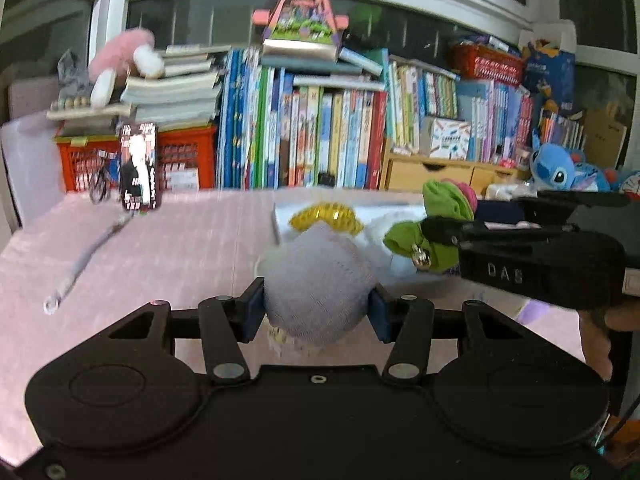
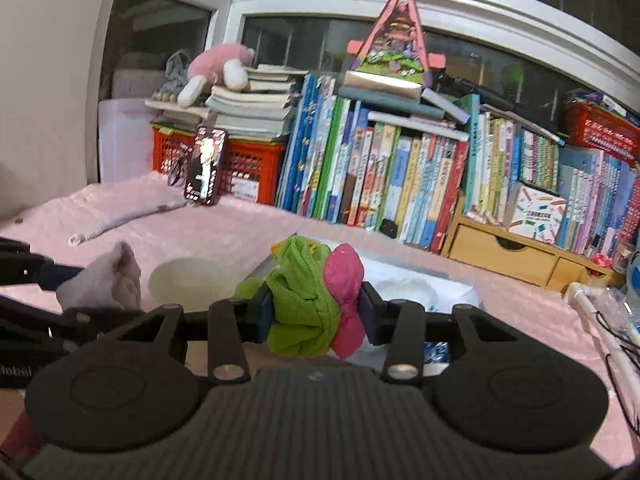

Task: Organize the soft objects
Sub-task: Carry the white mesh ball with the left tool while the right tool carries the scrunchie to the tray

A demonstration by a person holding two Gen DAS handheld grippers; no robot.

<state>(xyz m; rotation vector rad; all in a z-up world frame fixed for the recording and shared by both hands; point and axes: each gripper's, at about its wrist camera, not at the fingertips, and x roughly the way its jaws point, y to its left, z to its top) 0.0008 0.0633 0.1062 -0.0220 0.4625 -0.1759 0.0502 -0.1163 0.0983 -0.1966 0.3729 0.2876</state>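
My left gripper [image 1: 316, 308] is shut on a rolled pale grey sock [image 1: 316, 280] and holds it above the pink table cover [image 1: 160, 260]. My right gripper [image 2: 316, 312] is shut on a green and pink soft toy [image 2: 308, 300]. The toy also shows in the left wrist view [image 1: 440, 216], just right of the sock, with a small bell hanging from it. The grey sock shows at the left of the right wrist view [image 2: 104, 280]. A yellow ring-shaped object [image 1: 326, 218] lies in a white tray [image 1: 278, 216] behind the sock.
A phone [image 1: 138, 166] stands at the back left, with a lavender strap [image 1: 84, 260] lying in front of it. Books [image 1: 312, 136], red crates [image 1: 186, 160] and wooden drawers [image 1: 432, 172] line the back. A blue plush [image 1: 560, 168] sits at the right. A white bowl [image 2: 192, 280] is on the table.
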